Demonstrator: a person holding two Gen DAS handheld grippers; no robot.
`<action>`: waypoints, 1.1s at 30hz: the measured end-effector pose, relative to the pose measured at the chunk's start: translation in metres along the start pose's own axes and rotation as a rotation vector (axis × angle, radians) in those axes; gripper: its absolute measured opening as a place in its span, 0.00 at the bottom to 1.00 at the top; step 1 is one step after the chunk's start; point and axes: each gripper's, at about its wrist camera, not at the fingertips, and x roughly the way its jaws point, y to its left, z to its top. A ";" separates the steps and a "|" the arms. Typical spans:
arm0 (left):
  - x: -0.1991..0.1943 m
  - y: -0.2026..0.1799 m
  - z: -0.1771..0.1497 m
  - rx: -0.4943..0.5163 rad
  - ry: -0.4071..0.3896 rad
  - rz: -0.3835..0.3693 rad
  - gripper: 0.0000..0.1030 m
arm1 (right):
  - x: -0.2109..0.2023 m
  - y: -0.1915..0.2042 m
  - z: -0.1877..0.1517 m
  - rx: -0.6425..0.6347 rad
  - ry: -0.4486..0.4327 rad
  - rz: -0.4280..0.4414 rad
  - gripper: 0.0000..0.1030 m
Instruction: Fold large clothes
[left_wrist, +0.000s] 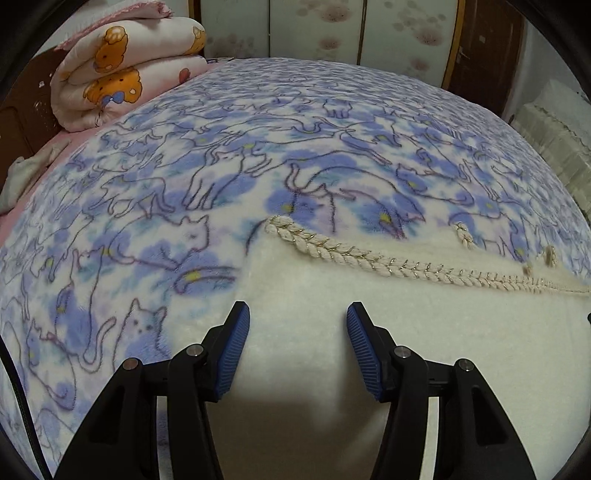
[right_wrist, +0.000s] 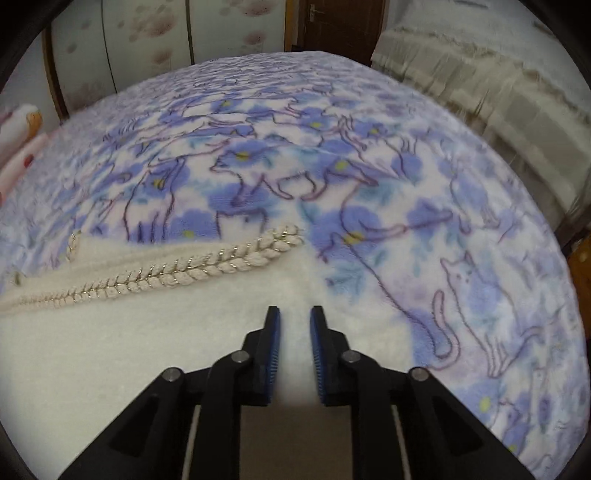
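A cream fuzzy garment (left_wrist: 406, 332) lies flat on the bed, with a braided cream-and-gold trim (left_wrist: 351, 254) along its far edge. My left gripper (left_wrist: 298, 314) is open, its blue pads wide apart just above the garment near its left corner. In the right wrist view the same garment (right_wrist: 129, 332) and its trim (right_wrist: 207, 266) fill the lower left. My right gripper (right_wrist: 294, 314) hovers over the garment's right corner with its jaws narrowly apart and nothing visibly between them.
A blue and white cat-print fleece blanket (left_wrist: 258, 147) covers the bed. A folded bear-print quilt (left_wrist: 122, 74) sits at the far left corner. A beige covered piece of furniture (right_wrist: 498, 85) stands to the right. Wardrobe doors (left_wrist: 362, 26) are behind the bed.
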 end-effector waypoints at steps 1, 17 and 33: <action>-0.001 -0.002 -0.001 0.017 -0.003 0.011 0.53 | -0.002 0.002 -0.001 -0.017 -0.003 -0.015 0.07; -0.034 -0.015 -0.003 0.036 0.060 0.019 0.78 | -0.033 0.015 -0.008 0.007 0.039 0.036 0.28; -0.146 -0.043 -0.031 0.015 0.002 -0.144 0.94 | -0.132 0.027 -0.052 -0.035 0.012 0.229 0.30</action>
